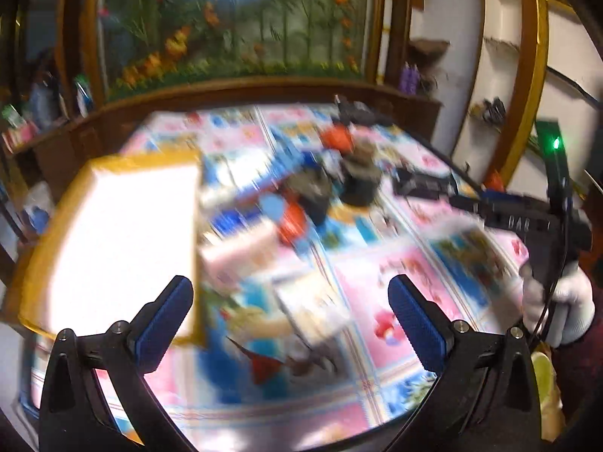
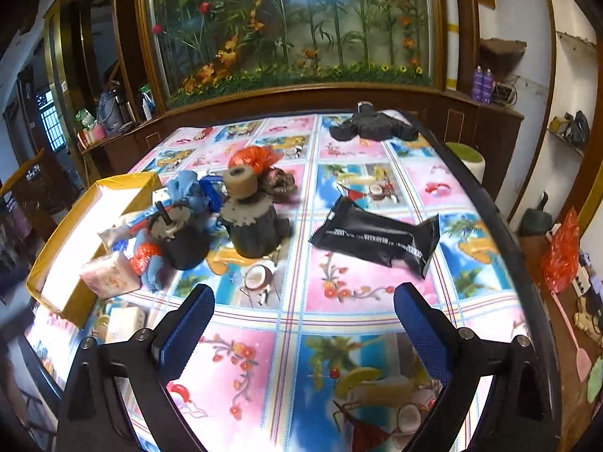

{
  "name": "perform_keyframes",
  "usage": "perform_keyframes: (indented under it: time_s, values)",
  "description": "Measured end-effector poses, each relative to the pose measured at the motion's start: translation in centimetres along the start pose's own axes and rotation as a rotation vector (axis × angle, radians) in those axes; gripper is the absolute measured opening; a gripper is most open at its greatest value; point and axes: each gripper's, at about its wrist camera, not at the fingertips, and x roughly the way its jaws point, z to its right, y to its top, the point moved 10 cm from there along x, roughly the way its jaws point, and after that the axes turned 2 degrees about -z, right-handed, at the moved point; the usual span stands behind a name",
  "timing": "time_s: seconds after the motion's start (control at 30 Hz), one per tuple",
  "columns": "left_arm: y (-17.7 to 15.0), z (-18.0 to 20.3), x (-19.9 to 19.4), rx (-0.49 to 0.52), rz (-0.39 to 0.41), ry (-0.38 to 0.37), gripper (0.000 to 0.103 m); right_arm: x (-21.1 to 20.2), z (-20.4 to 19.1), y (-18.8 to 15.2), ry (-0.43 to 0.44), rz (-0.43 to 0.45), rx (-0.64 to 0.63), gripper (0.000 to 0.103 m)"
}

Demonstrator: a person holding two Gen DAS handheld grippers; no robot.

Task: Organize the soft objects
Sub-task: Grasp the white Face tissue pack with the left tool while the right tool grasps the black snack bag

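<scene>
Surface (image 2: 377,301), w/ its glossy pink-and-blue picture cloth, has nearly everything loose on it, so my read is the sorting has barely begun. The yellow-rimmed open cardboard box w/ white inside (image 2: 49,263) sits at the left edge; its floor is blown out by glare, so can't tell if anything is in it.

Left to sort, approx. by size:
- black crinkled foil pouch (image 2: 377,237), lying alone, centre-right
- dark cloth bundle (image 2: 373,126), far edge
- two dark stump-like soft toys (image 2: 256,226), mid-surface
- orange mesh puff (image 2: 254,158), behind them
- blue rag (image 2: 188,188), beside the box
- pink tissue pack (image 2: 111,277), touching the box's outer wall

Right tool (image 2: 303,316): jaws spread wide, nothing between. Left tool (image 1: 290,320): same, released, empty.

Left view is motion-smeared; items there hard to identify. White-gloved hand (image 1: 557,301) cut off at its right edge.
</scene>
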Motion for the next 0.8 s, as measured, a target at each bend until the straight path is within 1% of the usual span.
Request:
perform_keyframes:
  time_s: [0.03,0.07,0.1,0.13,0.17,0.2,0.23,0.27,0.3,0.37,0.4,0.43,0.47,0.53,0.6,0.67,0.73,0.8]
  values:
    - [-0.5,0.4,1.3,-0.01,-0.037,-0.013,0.103,0.1,0.9,-0.5,-0.004,-0.007,0.019,0.096]
    - [-0.9,0.7,2.5,-0.018,-0.062,-0.022,0.103,0.2,1.9,-0.3,-0.006,-0.01,0.032,0.096]
    - [-1.1,0.8,3.3,-0.026,-0.075,-0.02,0.103,0.0,2.7,0.2,-0.012,-0.012,0.048,0.096]
    - [-1.2,0.8,4.3,-0.035,-0.09,-0.007,0.103,-0.3,3.9,-0.2,-0.02,-0.014,0.071,0.096]
    - [-1.3,0.6,5.2,-0.043,-0.105,0.004,0.103,-0.2,4.4,1.0,-0.027,-0.015,0.081,0.096]
    - [-1.5,0.6,6.1,-0.055,-0.123,0.009,0.103,-0.5,5.6,0.8,-0.036,-0.017,0.102,0.096]
    - [-1.7,0.8,6.9,-0.068,-0.142,0.001,0.103,-0.8,5.8,1.7,-0.041,-0.016,0.11,0.097]
    - [-1.9,0.8,7.1,-0.074,-0.155,-0.01,0.102,-0.5,6.6,1.9,-0.049,-0.021,0.127,0.097]
    - [-2.3,1.2,7.8,-0.077,-0.177,-0.023,0.096,-0.4,7.2,2.1,-0.055,-0.026,0.14,0.097]
    - [-3.2,1.8,8.8,-0.074,-0.226,-0.053,0.078,-0.2,8.4,2.6,-0.062,-0.038,0.155,0.097]
    - [-3.1,1.9,8.9,-0.051,-0.208,-0.033,0.07,0.1,8.9,2.9,-0.069,-0.046,0.163,0.097]
    - [-3.3,2.2,9.0,-0.028,-0.208,-0.026,0.057,0.8,9.1,3.3,-0.073,-0.055,0.162,0.097]
    - [-3.3,2.3,8.9,-0.018,-0.204,-0.027,0.055,1.2,9.5,3.7,-0.079,-0.064,0.161,0.097]
    - [-3.2,2.1,8.6,-0.043,-0.202,-0.052,0.055,2.8,10.2,5.0,-0.079,-0.077,0.133,0.097]
    - [-3.0,1.7,8.5,-0.071,-0.199,-0.077,0.055,4.5,9.5,6.8,-0.075,-0.093,0.06,0.097]
    - [-2.8,1.7,8.4,-0.087,-0.2,-0.092,0.055,6.7,8.1,8.5,-0.067,-0.122,-0.041,0.097]
    - [-2.7,1.8,8.4,-0.092,-0.205,-0.107,0.06,9.2,6.7,10.0,-0.065,-0.161,-0.145,0.097]
    - [-2.7,1.9,8.4,-0.096,-0.206,-0.131,0.065,11.1,5.9,10.5,-0.064,-0.202,-0.211,0.097]
